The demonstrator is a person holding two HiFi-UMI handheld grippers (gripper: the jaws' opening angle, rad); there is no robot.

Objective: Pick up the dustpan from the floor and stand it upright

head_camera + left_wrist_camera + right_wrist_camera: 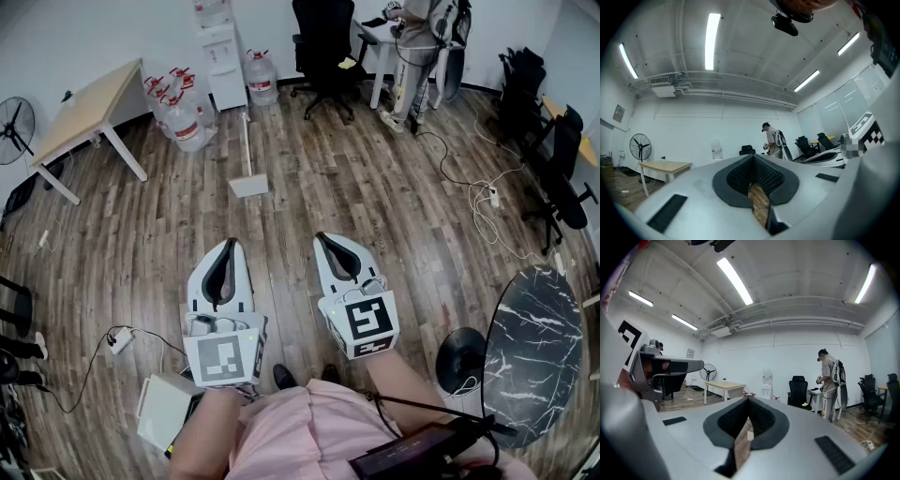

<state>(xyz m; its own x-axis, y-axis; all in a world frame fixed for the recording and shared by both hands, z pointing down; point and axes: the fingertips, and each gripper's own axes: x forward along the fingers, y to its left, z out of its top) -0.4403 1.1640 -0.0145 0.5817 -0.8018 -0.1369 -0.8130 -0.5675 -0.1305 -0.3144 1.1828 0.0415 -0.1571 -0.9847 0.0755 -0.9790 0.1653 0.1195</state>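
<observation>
Planks of brown, streaky wood cover the floor under both tools. The left gripper [228, 243], a smooth white-grey plastic shell with a square-marker cube at its rear, has its jaws closed together with nothing between them. In its own view [753, 161] the black ribbed pads [740, 178] meet at the tip, and only a sliver of floor shows through the teardrop-shaped hollow behind. The right gripper [323, 237], of the same moulded shape, sits just beside it on the right. Its ribbed pads [733, 420] are likewise brought together at the tip [748, 401] and hold nothing.

The white plastic dustpan with a long thin handle [248, 183] is on the floor straight ahead of the two grippers and well apart from them, a little nearer the left one's line. Its flat, wedge-shaped pan is the end closer to the grippers, and the slim handle runs away from them. Whether it lies flat or stands cannot be told from above.

Beyond the dustpan is a cluster of clear, rounded water bottles with red caps [178, 111] beside a tall white boxy water dispenser [217, 47]. Far to the left of the left gripper stands a pale wooden table with white angled legs [89, 105]. To the right of the right gripper, near it, is a round black tabletop veined with white like marble [534, 352]. A thin white cable [483, 214] loops over the planks ahead of that tabletop.
</observation>
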